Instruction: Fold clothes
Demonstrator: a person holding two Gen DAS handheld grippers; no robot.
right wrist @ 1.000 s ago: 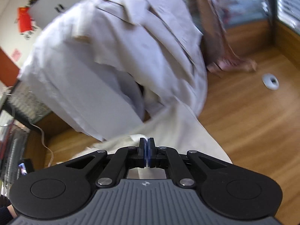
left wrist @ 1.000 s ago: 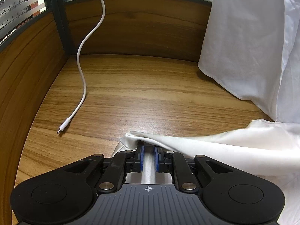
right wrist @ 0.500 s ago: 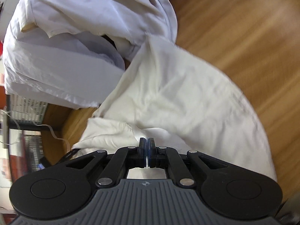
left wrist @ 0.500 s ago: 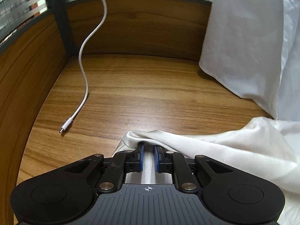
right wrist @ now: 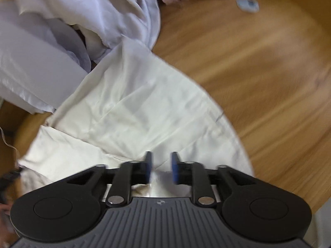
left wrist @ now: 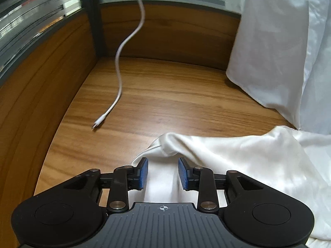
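We see both claws opening, cream garment (left wrist: 238,157) lying loose between pads: left claw (left wrist: 162,172) view alone shows white cable (left wrist: 119,78); right claw (right wrist: 161,169) view, small white disc (right wrist: 247,4) on counter (right wrist: 258,72).

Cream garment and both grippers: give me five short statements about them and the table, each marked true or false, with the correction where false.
1. The cream garment lies on a wooden table. True.
2. The left gripper is clamped tight on the cloth. False: its jaws are opening, with cloth lying loose between the pads.
3. A white cable trails across the table, its plug end clear of the garment. True.
4. The right gripper hangs over bare wood. False: it is over the cream garment, jaws opening.
5. The white shirt is neatly folded. False: it lies in a rumpled heap.
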